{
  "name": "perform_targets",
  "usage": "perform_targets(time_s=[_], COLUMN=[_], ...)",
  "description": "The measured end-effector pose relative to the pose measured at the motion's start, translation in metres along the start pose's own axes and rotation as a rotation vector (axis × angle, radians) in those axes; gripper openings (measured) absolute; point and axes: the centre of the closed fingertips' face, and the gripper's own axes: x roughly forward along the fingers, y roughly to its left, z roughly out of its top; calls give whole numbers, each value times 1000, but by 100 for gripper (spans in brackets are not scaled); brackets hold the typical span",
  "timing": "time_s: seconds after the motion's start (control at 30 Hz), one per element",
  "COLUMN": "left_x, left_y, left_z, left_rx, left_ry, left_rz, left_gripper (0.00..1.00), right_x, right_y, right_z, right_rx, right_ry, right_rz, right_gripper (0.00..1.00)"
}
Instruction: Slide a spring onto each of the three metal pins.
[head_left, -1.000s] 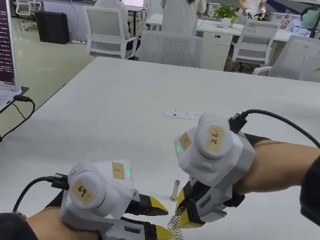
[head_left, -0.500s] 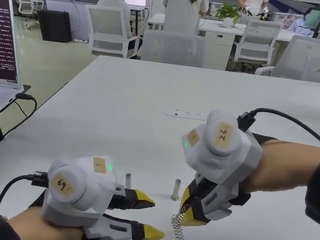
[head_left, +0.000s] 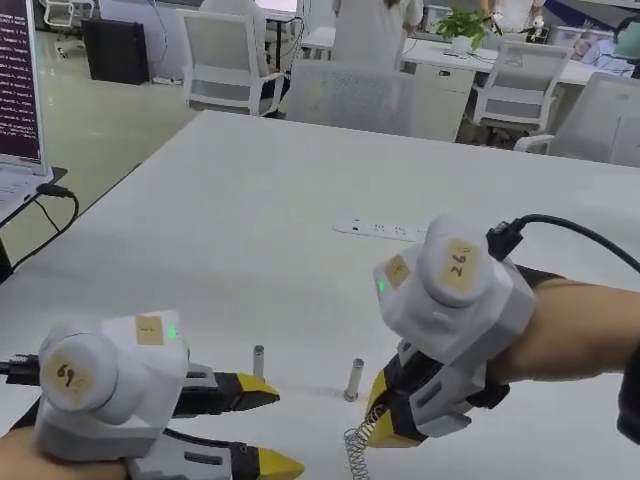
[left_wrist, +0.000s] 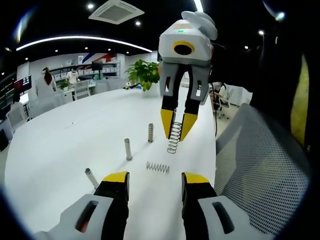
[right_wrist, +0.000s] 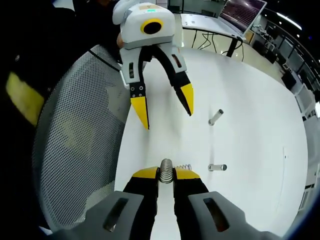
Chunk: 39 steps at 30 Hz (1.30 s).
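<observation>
My right gripper (head_left: 385, 418) is shut on a coil spring (head_left: 356, 446) that hangs from its yellow tips just above the white table (head_left: 250, 230). That spring's end (right_wrist: 166, 164) shows between the closed jaws in the right gripper view. Two bare metal pins (head_left: 259, 360) (head_left: 354, 379) stand in front of the grippers. My left gripper (head_left: 268, 430) is open and empty at the lower left. A loose spring (left_wrist: 157, 167) lies on the table just ahead of the left gripper (left_wrist: 156, 178). Beyond it a third pin (left_wrist: 150, 132) seems to carry a spring.
A white power strip (head_left: 375, 229) lies further out on the table. Cables trail from both grippers. A mesh chair (left_wrist: 255, 170) stands at the near table edge. Office chairs (head_left: 225, 60), desks and people fill the background, with a laptop (head_left: 15, 110) at the left.
My left gripper has drawn back to the left, still open, uncovering the left pin. The right gripper keeps its hold on the spring and has barely shifted.
</observation>
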Motion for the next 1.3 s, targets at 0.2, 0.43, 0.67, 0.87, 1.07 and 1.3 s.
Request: perform_targets(time_s=[0.2, 0.43, 0.67, 0.87, 1.07, 1.3], left_x=[-7, -12, -16, -16, -16, -16], left_y=[2, 5, 6, 9, 9, 9], left_z=[-2, -5, -10, -7, -7, -7], left_rx=[-21, -32, -48, -68, -73, -74], left_ry=[-28, -37, -38, -61, -65, -70], left_rz=[24, 41, 53, 64, 68, 72], left_gripper=[41, 45, 48, 50, 51, 52], right_x=[-6, -13, -23, -29, -35, -32], right_y=[-6, -15, -30, -45, -62, -76], right_z=[0, -1, 1, 3, 5, 2], right_rx=[4, 10, 17, 18, 23, 27], right_ry=[-3, -3, -1, 8, 19, 53], right_rz=[-12, -28, -51, -67, -81, -77], right_gripper=[8, 8, 8, 8, 8, 8])
